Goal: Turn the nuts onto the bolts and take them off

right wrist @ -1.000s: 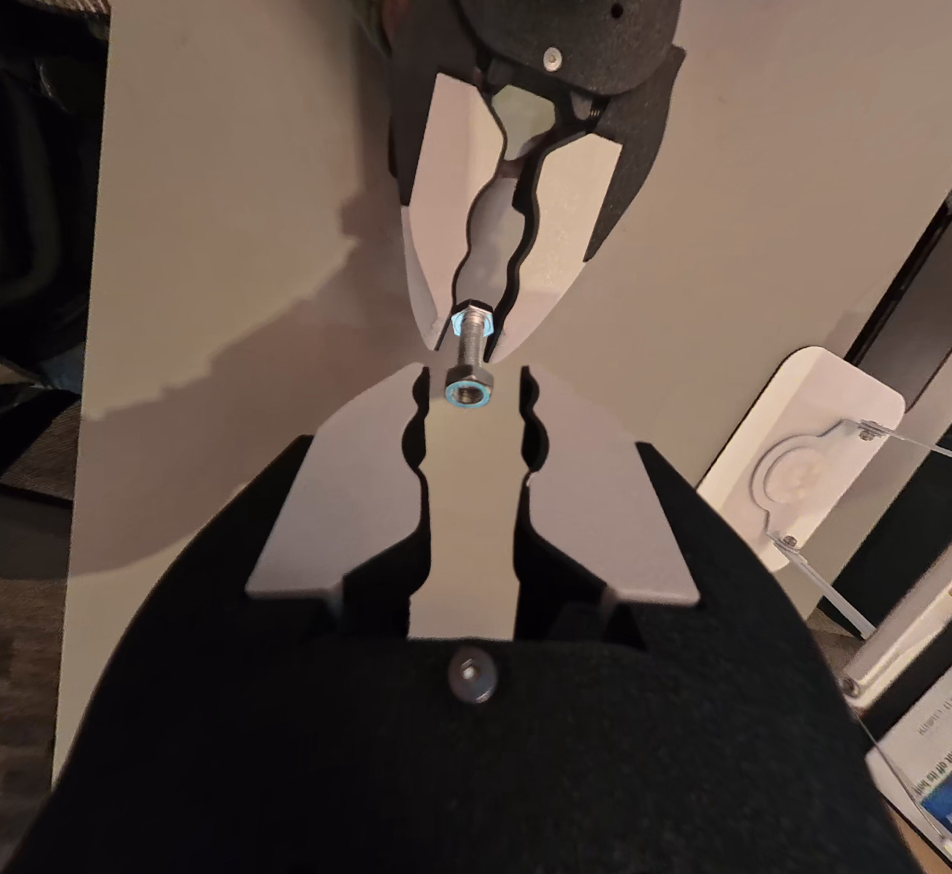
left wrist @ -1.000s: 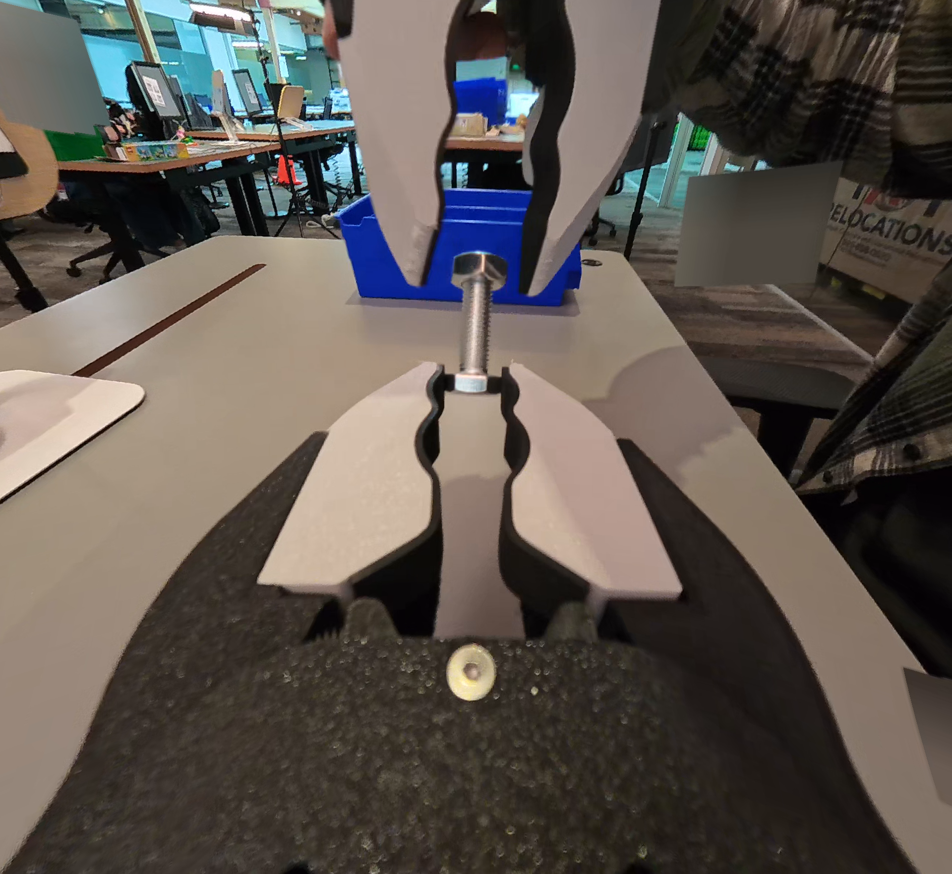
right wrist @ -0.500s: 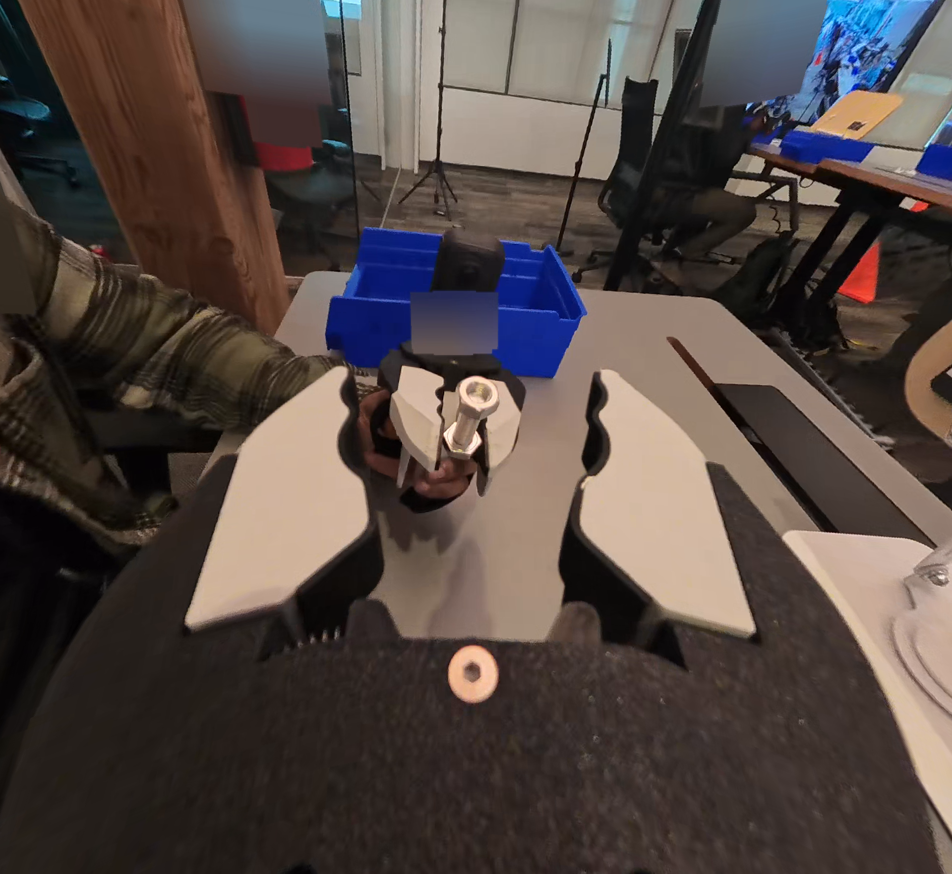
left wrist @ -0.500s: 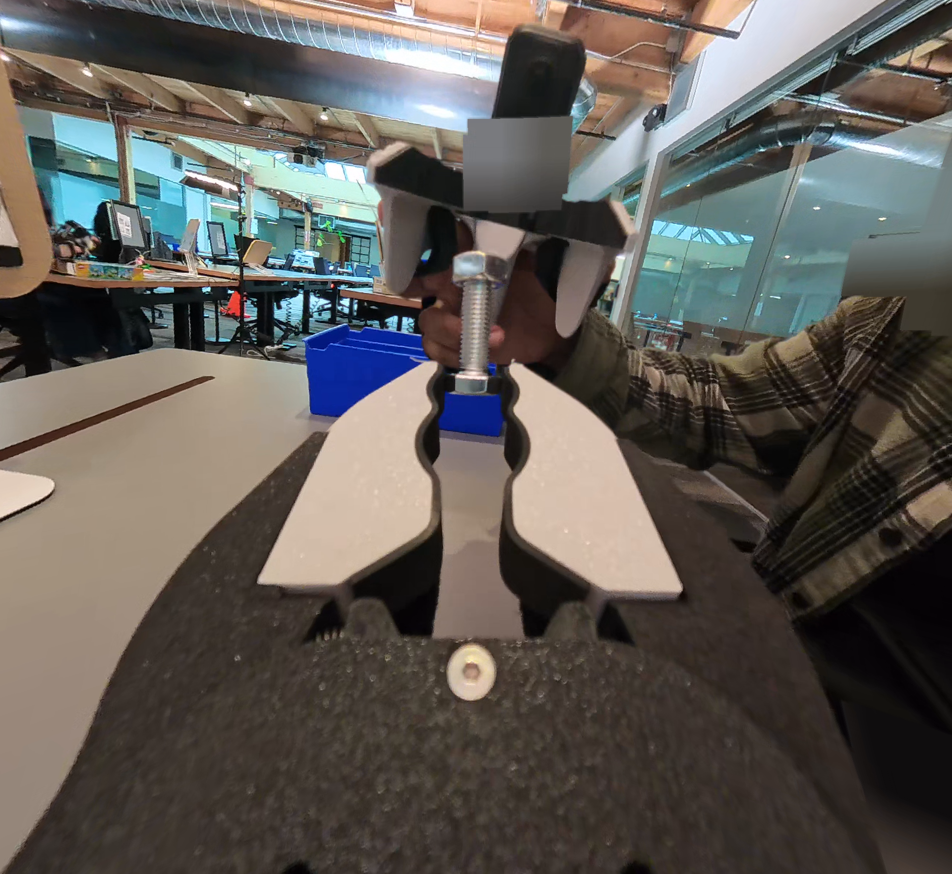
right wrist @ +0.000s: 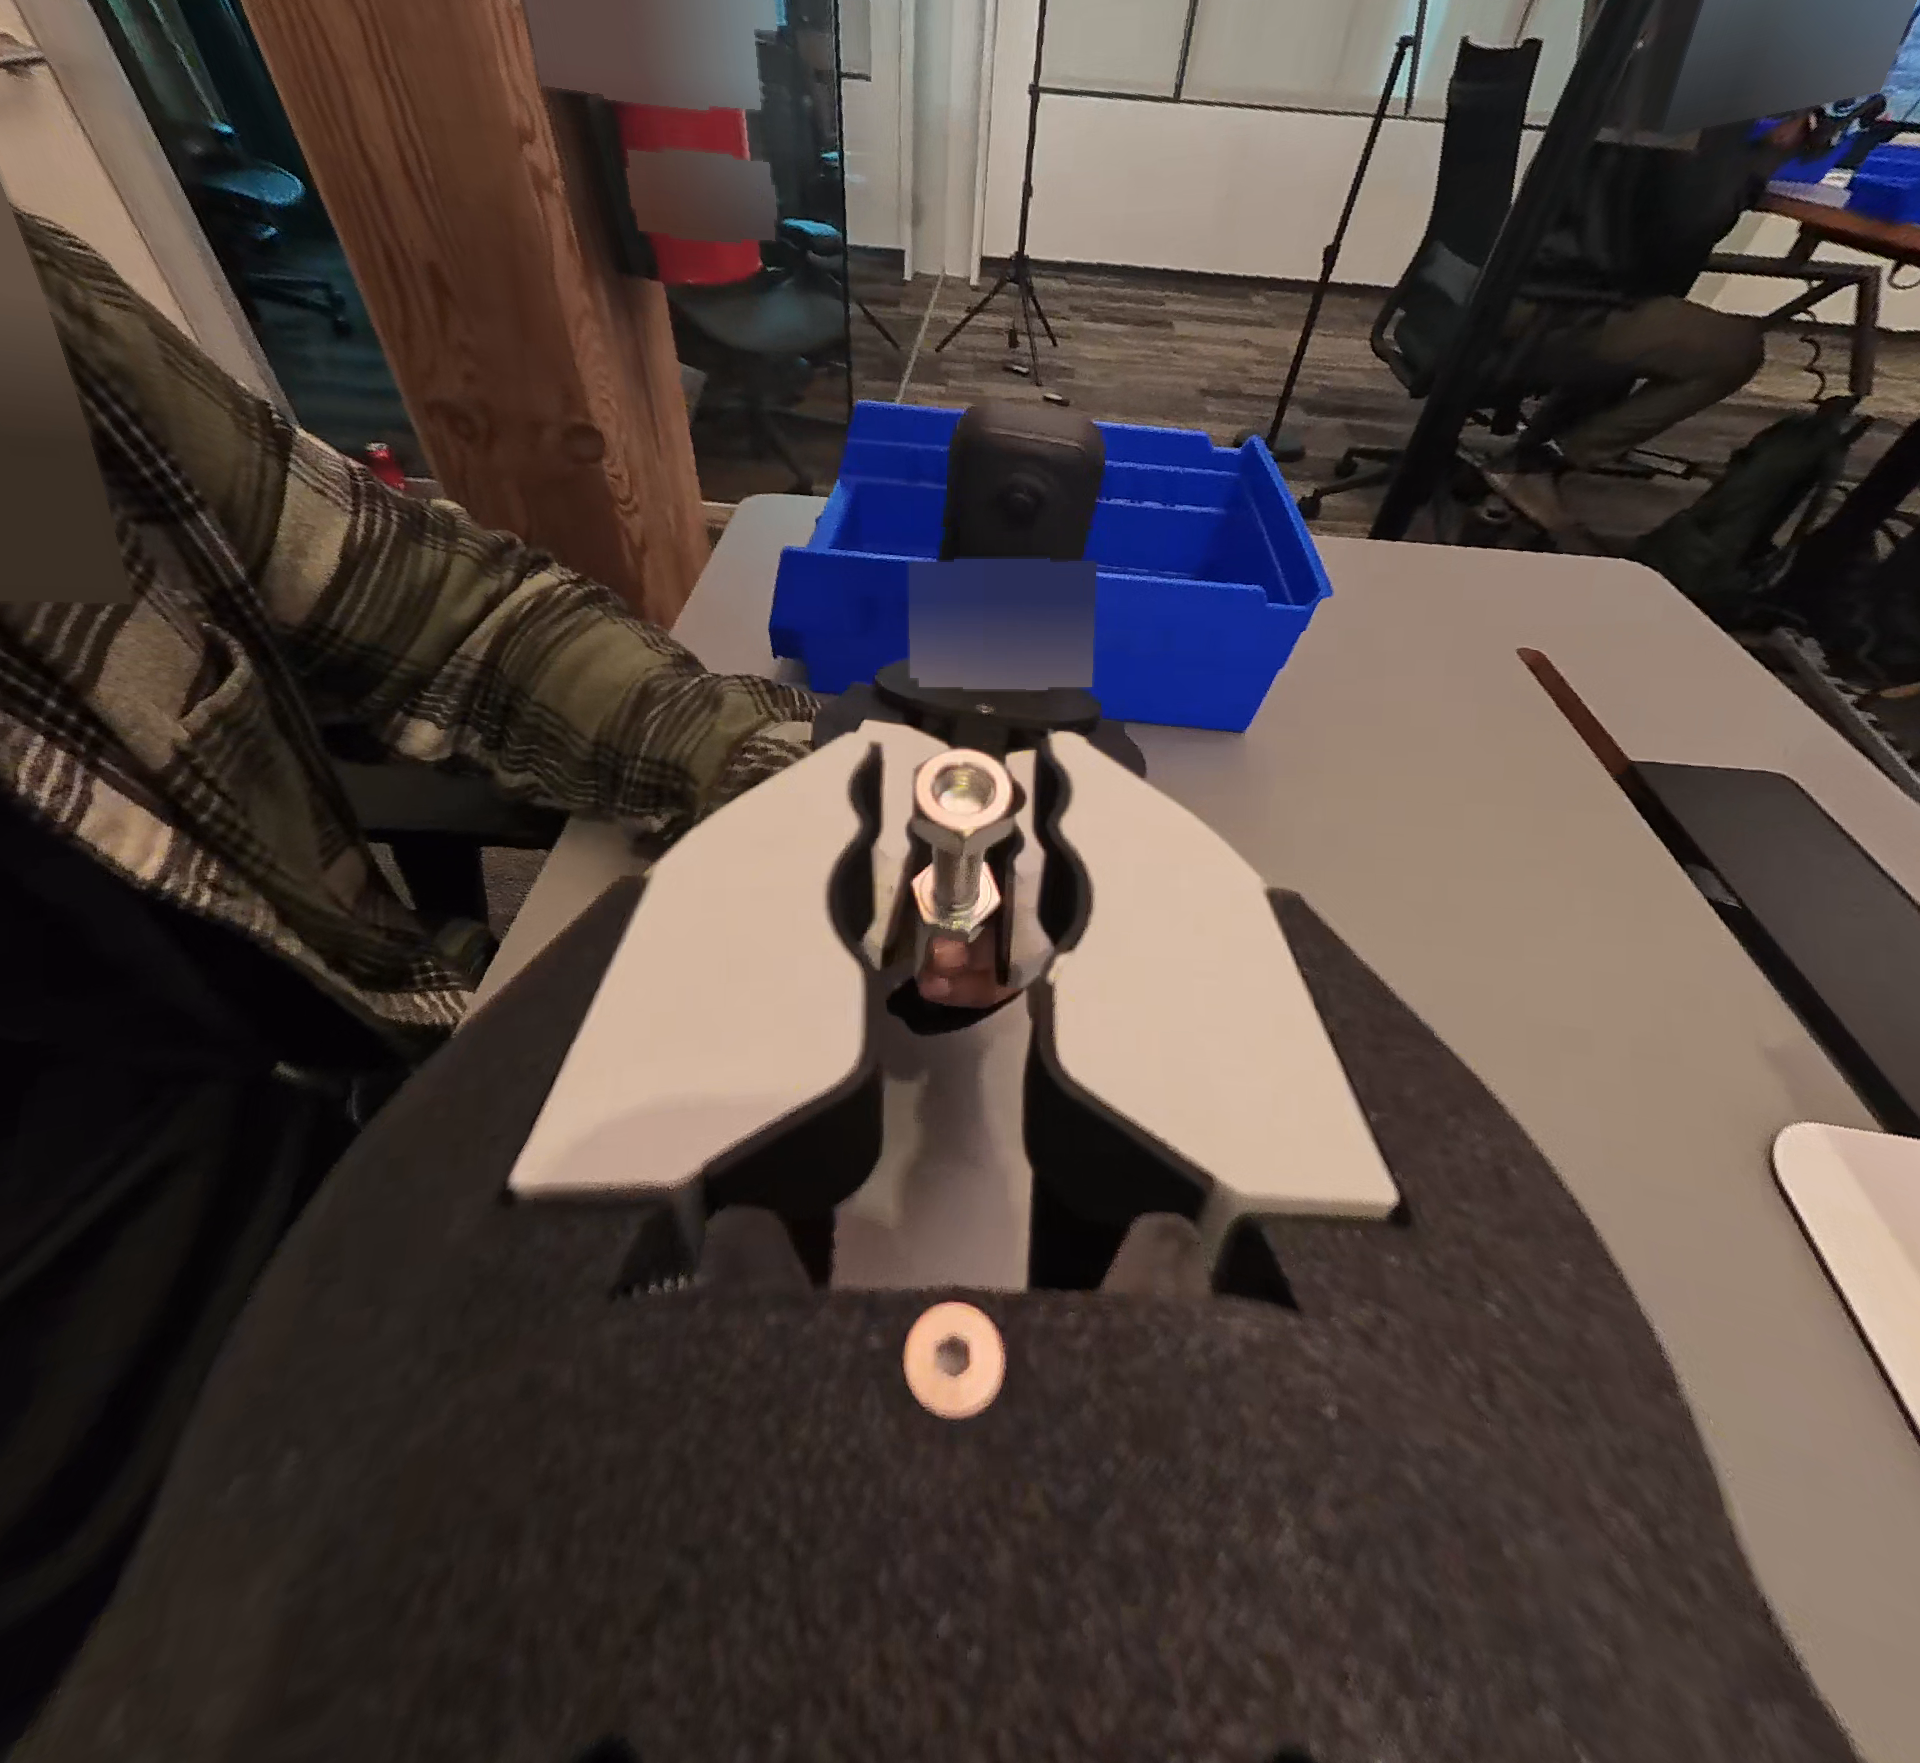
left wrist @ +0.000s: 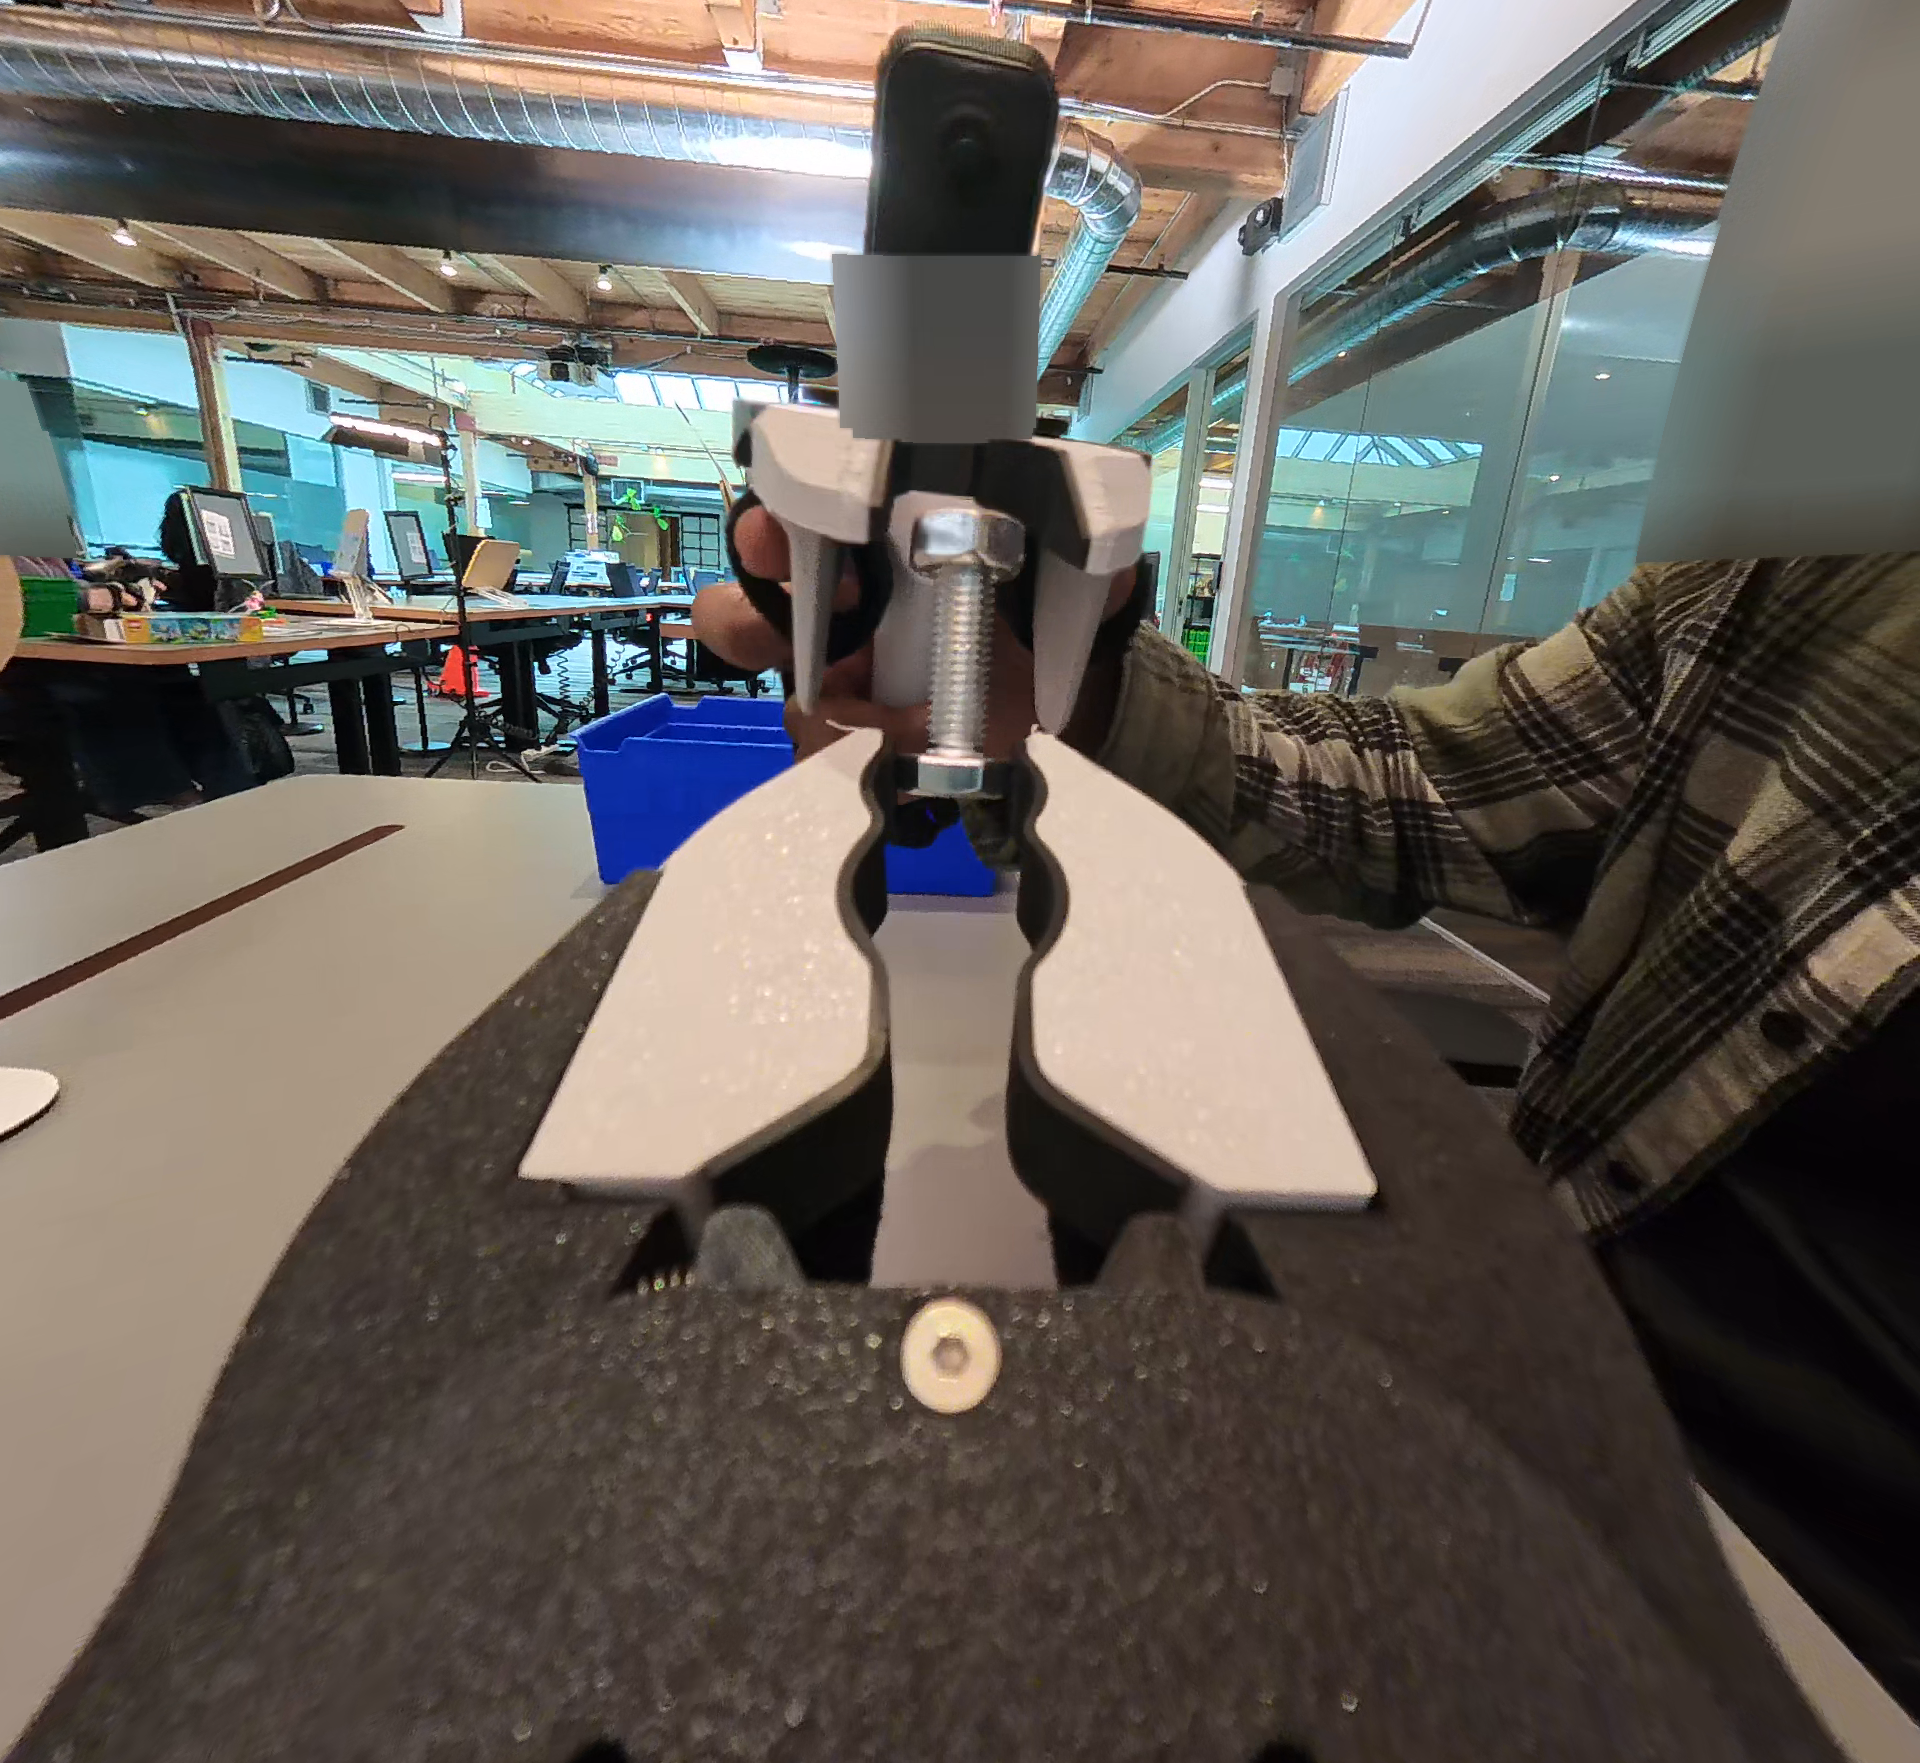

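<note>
A silver bolt (left wrist: 961,664) stands upright between the two grippers. My left gripper (left wrist: 951,759) is shut on its hex head (left wrist: 948,775) at the lower end. A silver nut (left wrist: 966,541) sits on the upper, threaded end. From the right wrist view I look down on the nut (right wrist: 961,794), with the bolt's tip in its hole and the bolt head (right wrist: 956,905) below it. My right gripper (right wrist: 958,752) is closed in on the nut from both sides. Its fingers (left wrist: 821,591) face the left camera.
A blue bin (right wrist: 1174,643) stands at the far edge of the grey table (right wrist: 1455,830), and also shows in the left wrist view (left wrist: 675,778). A white pad (right wrist: 1849,1225) and a black mat (right wrist: 1818,882) lie at the right. A plaid sleeve (left wrist: 1455,830) reaches in.
One second ago the right gripper pointed down over the nut. It then opened wide and drew back. Now it has closed around the nut again. The left gripper kept its hold on the bolt.
</note>
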